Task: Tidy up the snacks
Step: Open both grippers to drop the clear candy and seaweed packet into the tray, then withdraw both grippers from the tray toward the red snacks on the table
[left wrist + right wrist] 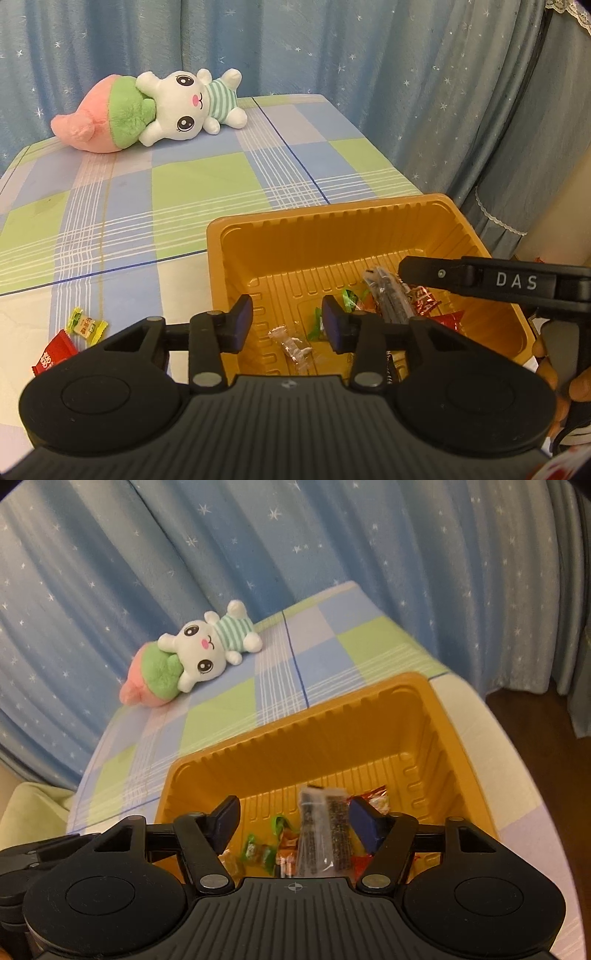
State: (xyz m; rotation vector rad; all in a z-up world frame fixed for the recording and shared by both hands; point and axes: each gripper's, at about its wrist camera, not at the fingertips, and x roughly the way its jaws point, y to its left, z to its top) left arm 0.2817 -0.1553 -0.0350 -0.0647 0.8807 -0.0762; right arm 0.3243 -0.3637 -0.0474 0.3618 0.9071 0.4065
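An orange plastic tray (295, 225) (369, 701) sits on the checked tablecloth and holds several wrapped snacks. A dark seaweed-like snack pack in a clear wrapper (325, 834) (388, 295) leans inside it, among green candies (258, 853), a clear-wrapped candy (293, 345) and red packets (448, 319). My left gripper (288, 321) is open and empty over the tray's near left part. My right gripper (293, 821) is open above the tray, the dark pack standing between its fingers, untouched; it also shows in the left wrist view (402, 271). A yellow-green candy (85, 326) and a red packet (53, 356) lie on the table left of the tray.
A plush rabbit with a pink and green peach (155, 107) (192, 653) lies at the table's far side. Blue starred curtains (332, 48) hang behind. The table edge drops off right of the tray (517, 775), with dark floor beyond.
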